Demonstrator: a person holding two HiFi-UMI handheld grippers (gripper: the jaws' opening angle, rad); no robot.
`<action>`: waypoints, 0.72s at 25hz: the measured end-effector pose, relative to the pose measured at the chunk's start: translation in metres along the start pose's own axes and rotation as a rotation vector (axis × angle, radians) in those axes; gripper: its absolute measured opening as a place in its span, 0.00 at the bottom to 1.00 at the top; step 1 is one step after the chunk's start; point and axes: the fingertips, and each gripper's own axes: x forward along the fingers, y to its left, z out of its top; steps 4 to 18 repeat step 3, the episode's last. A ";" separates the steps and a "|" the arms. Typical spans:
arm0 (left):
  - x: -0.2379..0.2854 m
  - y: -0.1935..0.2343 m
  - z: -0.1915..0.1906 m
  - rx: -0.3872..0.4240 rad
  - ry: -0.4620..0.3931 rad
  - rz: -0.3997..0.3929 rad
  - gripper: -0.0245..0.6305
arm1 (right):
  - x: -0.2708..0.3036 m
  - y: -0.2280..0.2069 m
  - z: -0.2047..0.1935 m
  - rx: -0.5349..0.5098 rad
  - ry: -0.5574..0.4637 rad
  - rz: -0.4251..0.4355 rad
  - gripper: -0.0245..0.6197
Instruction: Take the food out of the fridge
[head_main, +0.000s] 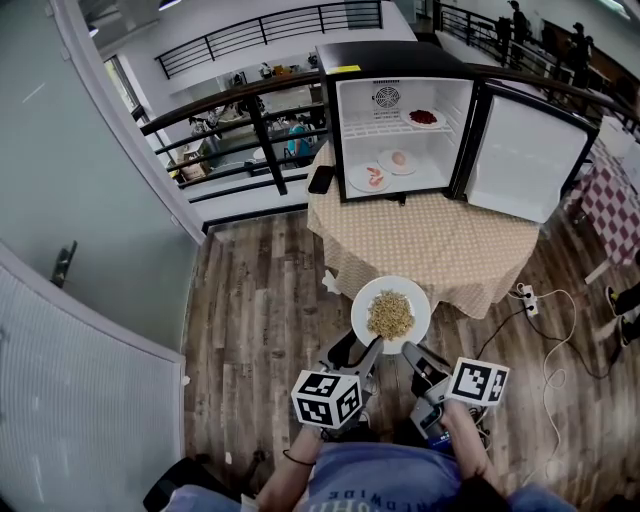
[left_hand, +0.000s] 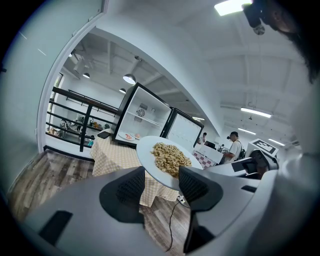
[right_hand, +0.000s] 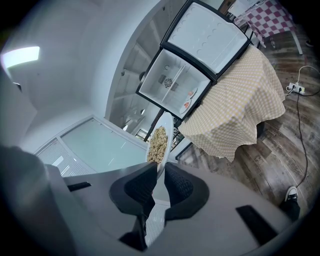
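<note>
A round white plate of pale noodles (head_main: 391, 314) held off the near edge of a beige checked-cloth table (head_main: 430, 245), right gripper (head_main: 409, 350) pinching its rim, left gripper (head_main: 374, 347) spread at its edge, open black fridge (head_main: 400, 120) on the table's far edge.

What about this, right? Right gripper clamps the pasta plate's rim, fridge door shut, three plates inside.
Wrong on the door: the fridge door stands open, per the head view. The right gripper does clamp the pasta plate by its rim; three plates are inside.
</note>
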 end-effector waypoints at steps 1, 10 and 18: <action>0.001 -0.001 0.000 0.000 0.000 0.001 0.37 | 0.000 0.000 0.001 0.002 0.000 0.001 0.12; 0.004 -0.002 0.001 0.001 0.001 0.002 0.37 | 0.000 -0.001 0.003 0.006 -0.001 0.004 0.12; 0.004 -0.002 0.001 0.001 0.001 0.002 0.37 | 0.000 -0.001 0.003 0.006 -0.001 0.004 0.12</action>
